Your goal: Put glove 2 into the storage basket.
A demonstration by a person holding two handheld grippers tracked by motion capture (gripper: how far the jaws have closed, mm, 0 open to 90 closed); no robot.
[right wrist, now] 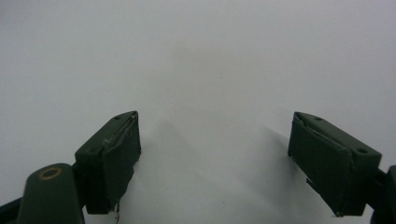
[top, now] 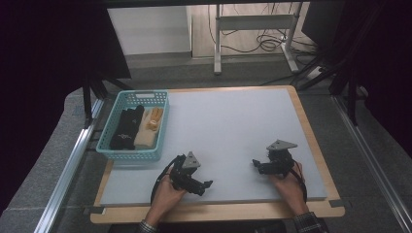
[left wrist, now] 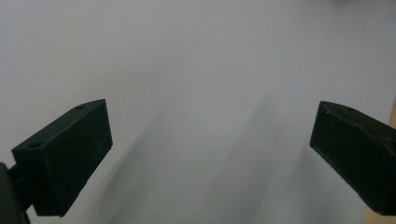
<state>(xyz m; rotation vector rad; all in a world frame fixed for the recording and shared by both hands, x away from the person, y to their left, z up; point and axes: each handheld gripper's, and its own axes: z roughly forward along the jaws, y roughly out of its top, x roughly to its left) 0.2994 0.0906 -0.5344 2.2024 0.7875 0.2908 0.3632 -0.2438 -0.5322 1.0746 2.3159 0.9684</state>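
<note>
— Grippers?
— I see the left gripper [top: 208,185] and right gripper [top: 256,165] low in frame, both spread wide, holding nothing.
— Nearest things?
— Turquoise basket [top: 112,152], left of centre; inside, probably 2 folded cloths.

A grey-topped counter [top: 233,131] with a wooden edge stands on grey floor [top: 43,179]; a white-legged desk [top: 255,22] over tangled cables [top: 265,41] occupies the upper centre.
</note>
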